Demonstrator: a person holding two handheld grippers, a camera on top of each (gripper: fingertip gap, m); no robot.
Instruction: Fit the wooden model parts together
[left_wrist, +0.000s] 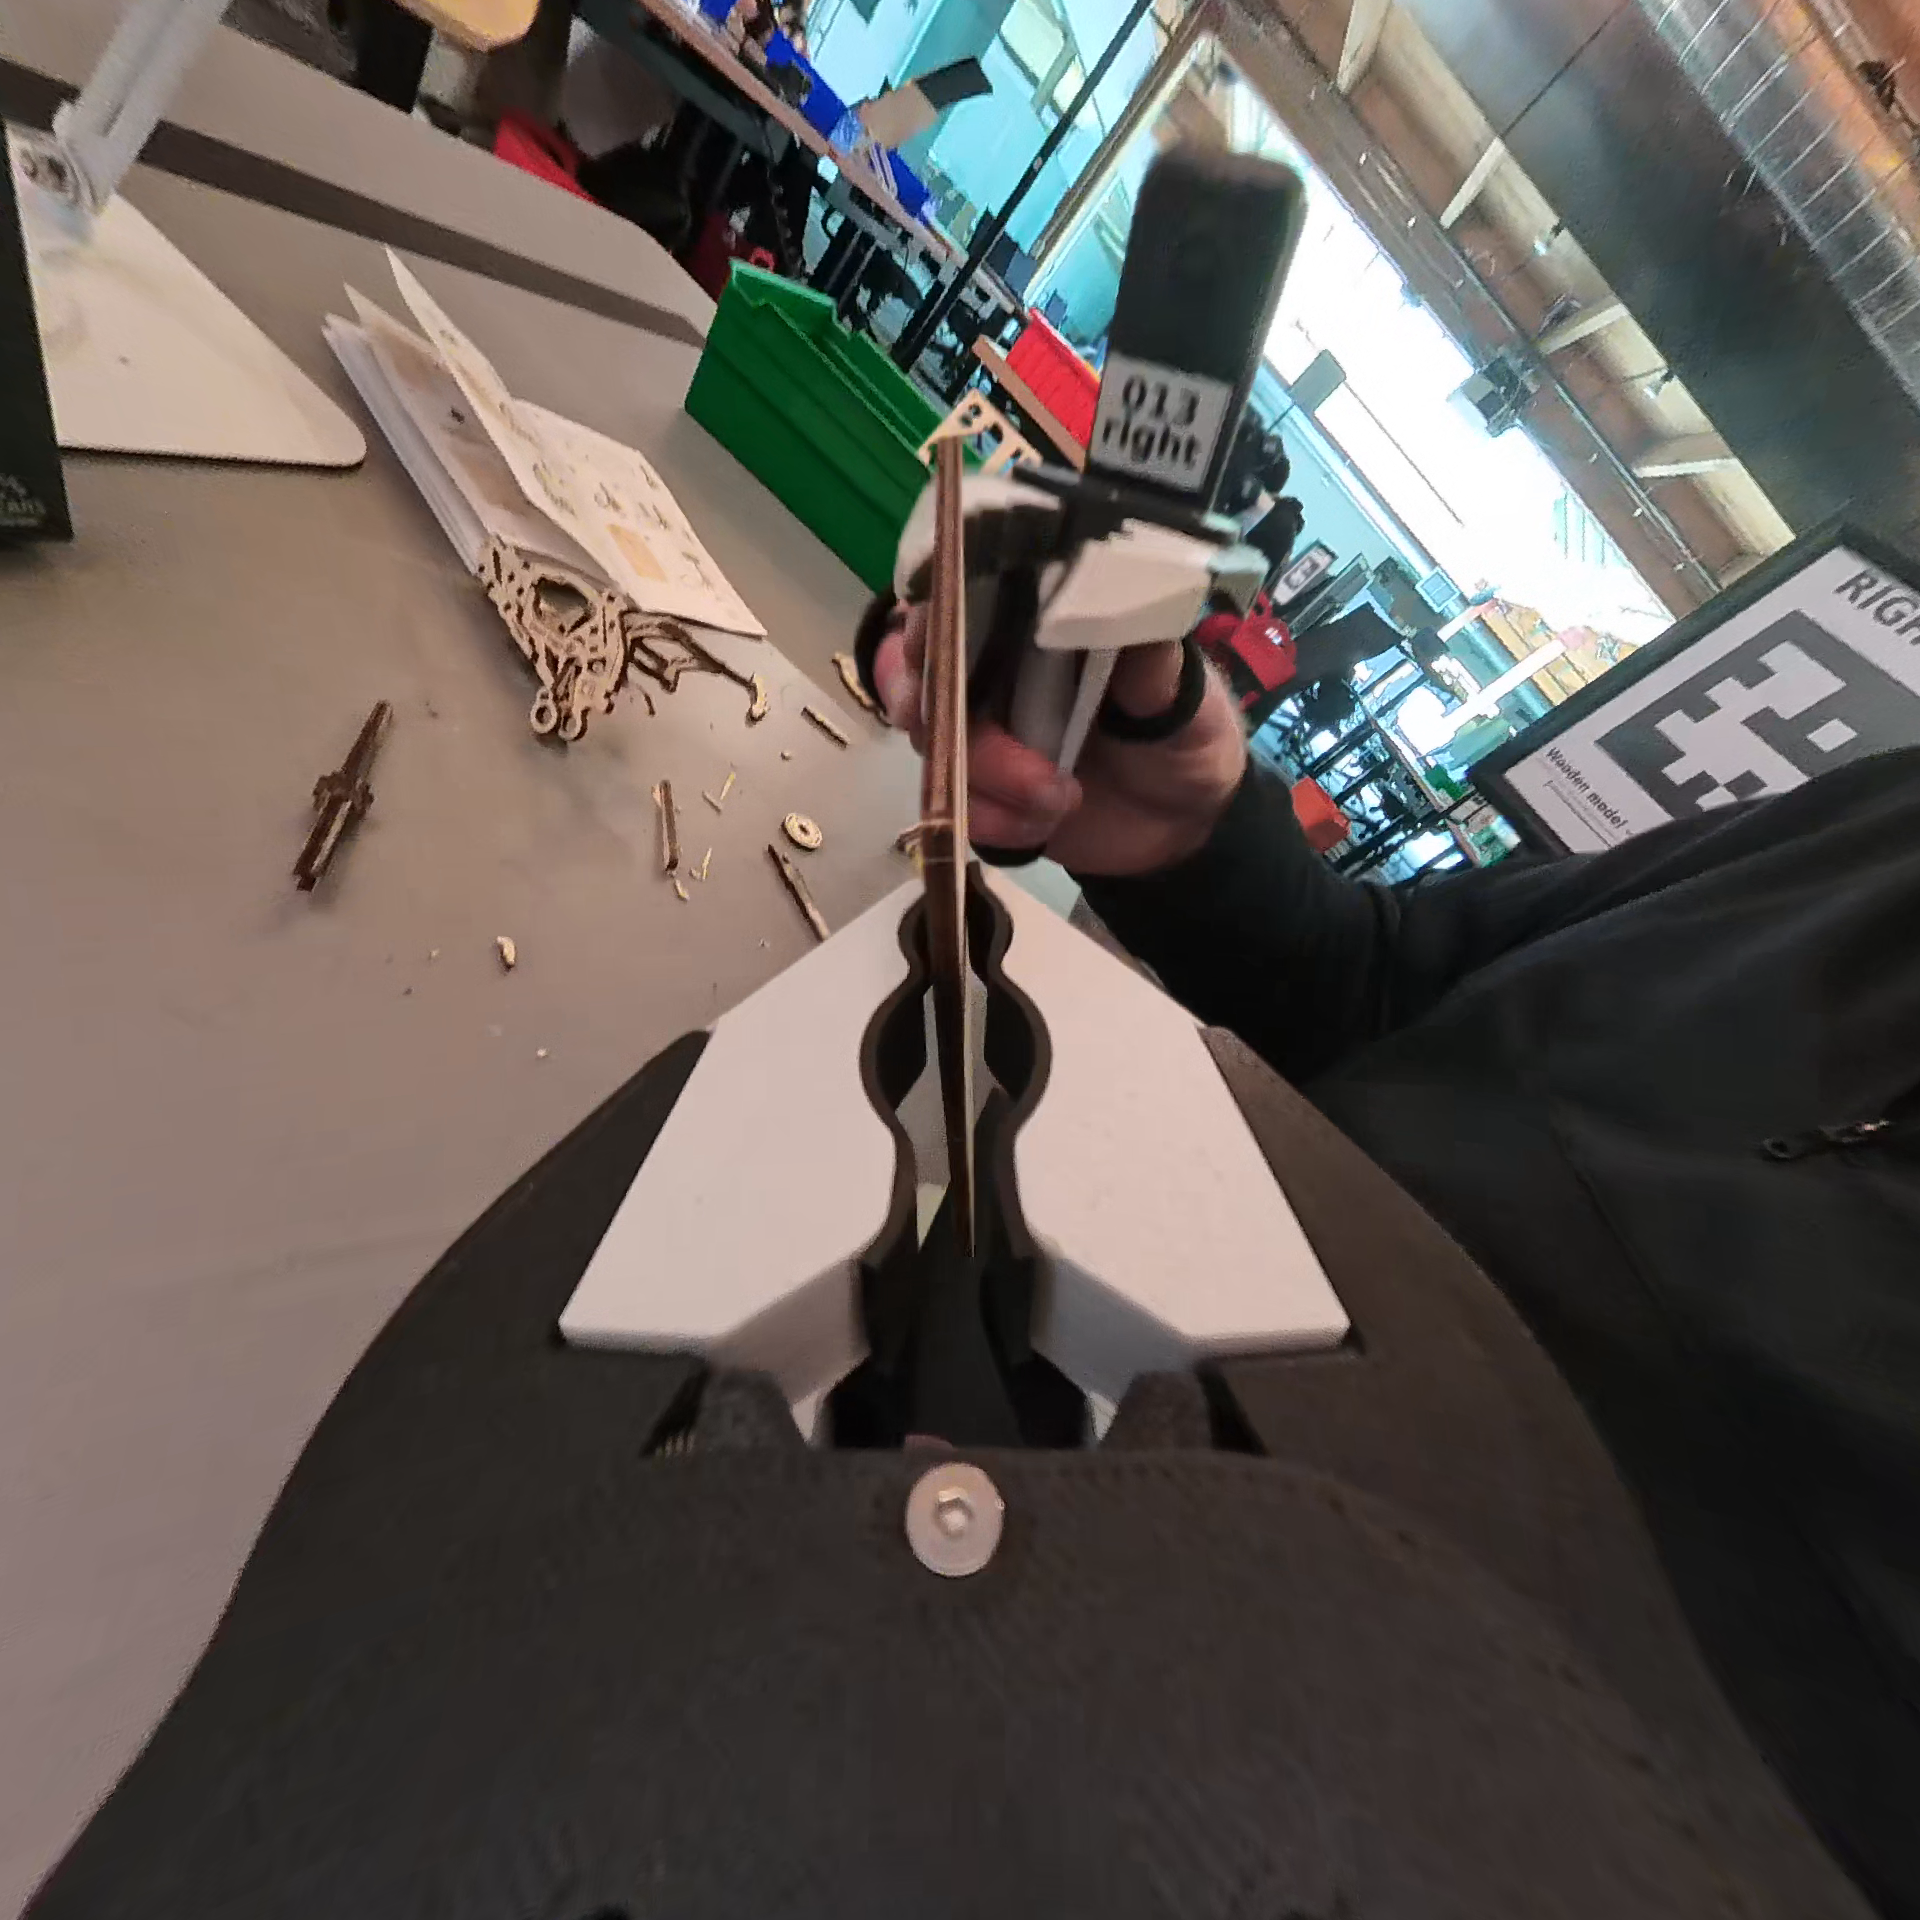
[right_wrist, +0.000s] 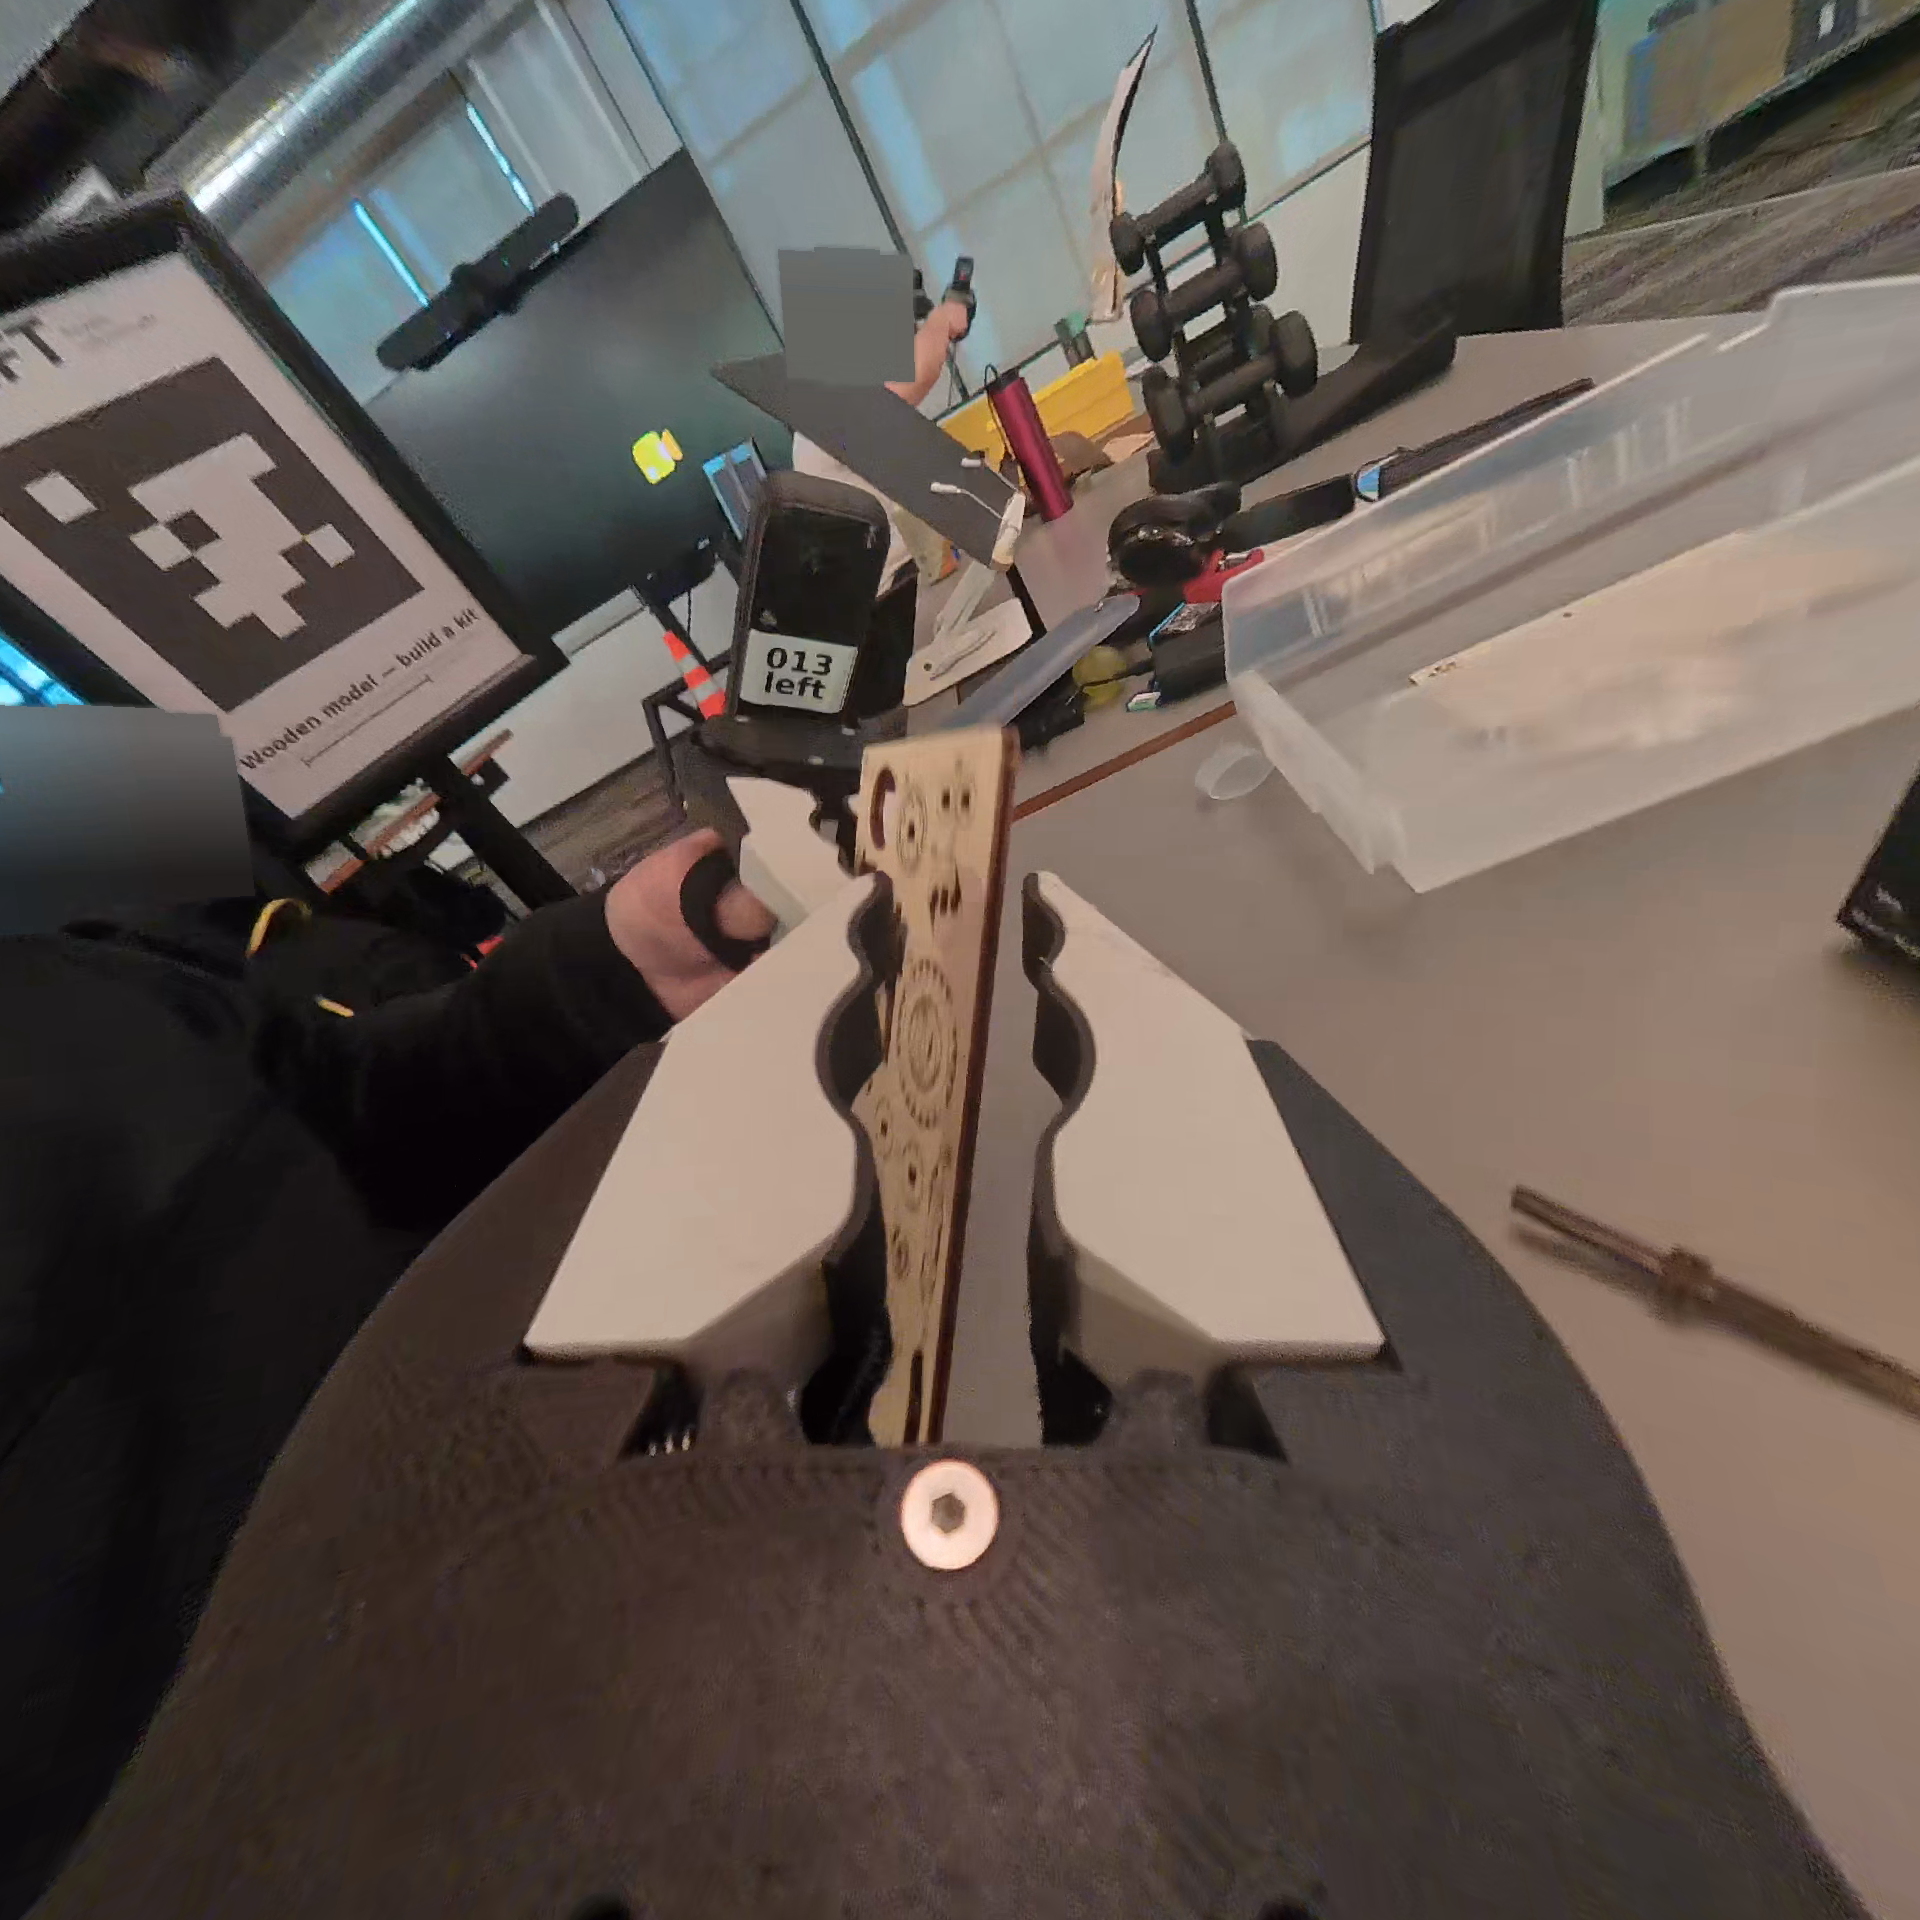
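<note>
A thin wooden sheet (right_wrist: 940, 1039) with laser-cut gear parts stands on edge between both grippers; the left wrist view shows it edge-on (left_wrist: 948, 675). My left gripper (left_wrist: 951, 904) is shut on one end of it. My right gripper (right_wrist: 956, 883) is open around the other end: the sheet leans on the left pad and a gap shows at the right finger (right_wrist: 1143, 1091). The two grippers face each other above the grey table (left_wrist: 208, 1039). Each appears in the other's view, the right gripper (left_wrist: 987, 613) and the left gripper (right_wrist: 810, 831), both hand-held.
An open instruction booklet (left_wrist: 540, 488) lies on a punched-out wooden sheet (left_wrist: 582, 644). A dark assembled wooden rod (left_wrist: 338, 800) lies on the table and also shows in the right wrist view (right_wrist: 1704, 1299). Small wooden bits (left_wrist: 800, 828), a green bin (left_wrist: 810, 416) and a clear plastic box (right_wrist: 1558, 623) are nearby. Across from one pair of fingers to the other is roughly 5 cm. The dark assembled wooden rod (left_wrist: 338, 800) is about 20 cm from both grippers' fingertips. It turns up in the right wrist view (right_wrist: 1653, 1252) as well.
</note>
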